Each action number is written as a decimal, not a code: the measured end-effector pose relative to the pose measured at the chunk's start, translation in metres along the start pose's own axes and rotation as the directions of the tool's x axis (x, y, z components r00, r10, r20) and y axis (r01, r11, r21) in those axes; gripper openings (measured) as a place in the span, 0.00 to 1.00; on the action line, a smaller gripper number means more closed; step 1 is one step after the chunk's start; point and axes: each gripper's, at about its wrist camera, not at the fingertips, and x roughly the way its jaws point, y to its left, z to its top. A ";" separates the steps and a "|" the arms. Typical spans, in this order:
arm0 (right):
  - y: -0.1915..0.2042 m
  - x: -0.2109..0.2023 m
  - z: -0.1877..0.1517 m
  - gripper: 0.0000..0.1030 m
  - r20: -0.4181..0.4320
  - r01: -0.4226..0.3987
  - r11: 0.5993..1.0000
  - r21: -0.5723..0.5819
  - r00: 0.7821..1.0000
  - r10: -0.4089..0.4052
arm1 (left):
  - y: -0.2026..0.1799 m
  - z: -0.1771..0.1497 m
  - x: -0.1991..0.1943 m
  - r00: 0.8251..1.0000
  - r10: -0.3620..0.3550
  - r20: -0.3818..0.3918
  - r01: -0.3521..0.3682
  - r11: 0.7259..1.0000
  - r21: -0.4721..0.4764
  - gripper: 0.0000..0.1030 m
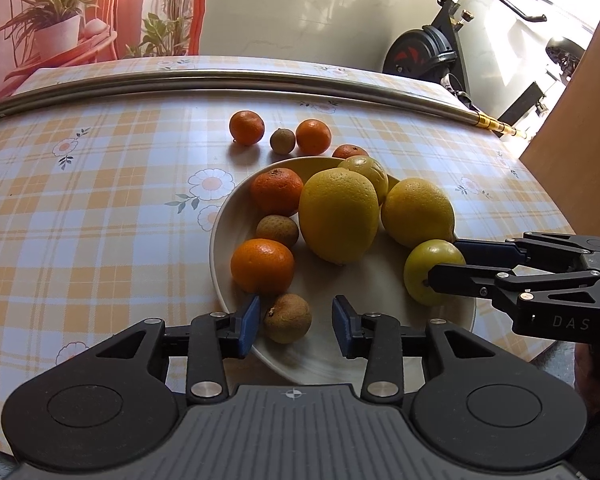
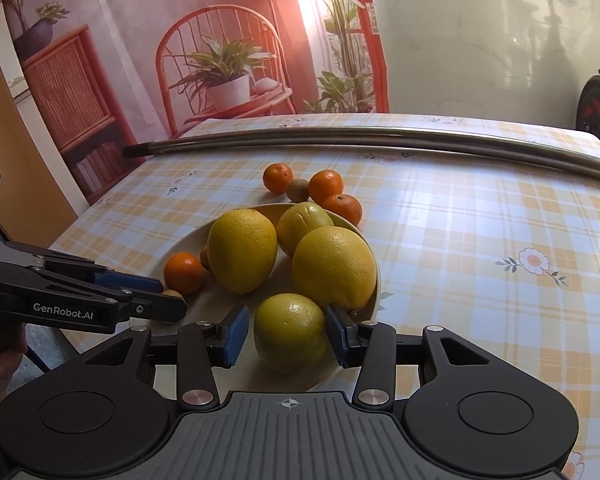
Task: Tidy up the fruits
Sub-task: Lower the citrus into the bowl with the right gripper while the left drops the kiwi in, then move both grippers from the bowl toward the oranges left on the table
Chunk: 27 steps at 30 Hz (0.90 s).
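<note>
A cream plate [image 1: 360, 280] [image 2: 256, 380] holds two big yellow citrus [image 1: 338, 216] [image 1: 418, 212], a yellow-green fruit [image 1: 366, 172], two tangerines [image 1: 277, 192] [image 1: 262, 266] and a longan [image 1: 277, 230]. My left gripper [image 1: 295, 326] [image 2: 172, 295] is open, its blue pads either side of a brown longan [image 1: 287, 318] at the plate's near rim, with gaps on both sides. My right gripper [image 2: 287, 334] [image 1: 446, 260] stands open around a green fruit [image 2: 290, 332] [image 1: 434, 272] resting on the plate; the pads are very close to it.
Beyond the plate, three tangerines [image 1: 247, 127] [image 1: 313, 136] [image 1: 350, 151] and a small longan [image 1: 283, 141] lie on the checked tablecloth. A long metal pipe [image 1: 260, 80] crosses the table's far side. A wooden panel [image 1: 580, 140] stands at the right; an exercise bike [image 1: 440, 48] is behind.
</note>
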 end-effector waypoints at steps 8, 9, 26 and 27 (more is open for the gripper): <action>-0.009 -0.015 0.023 0.39 0.081 0.013 1.000 -0.005 0.997 -0.013 | 0.008 0.017 -0.029 0.997 -0.023 0.079 0.026 0.999 -0.036 0.42; -0.012 -0.016 0.028 0.39 0.089 0.022 1.000 -0.006 0.996 -0.022 | 0.008 0.020 -0.032 0.996 -0.023 0.091 0.026 0.999 -0.037 0.42; -0.046 0.014 0.093 0.39 0.107 0.058 0.998 -0.007 0.993 -0.057 | 0.024 0.099 -0.059 0.954 0.083 0.287 -0.071 0.996 -0.051 0.42; -0.045 0.017 0.098 0.39 0.106 0.057 0.998 -0.013 0.993 -0.055 | 0.024 0.103 -0.060 0.951 0.090 0.296 -0.078 0.996 -0.052 0.42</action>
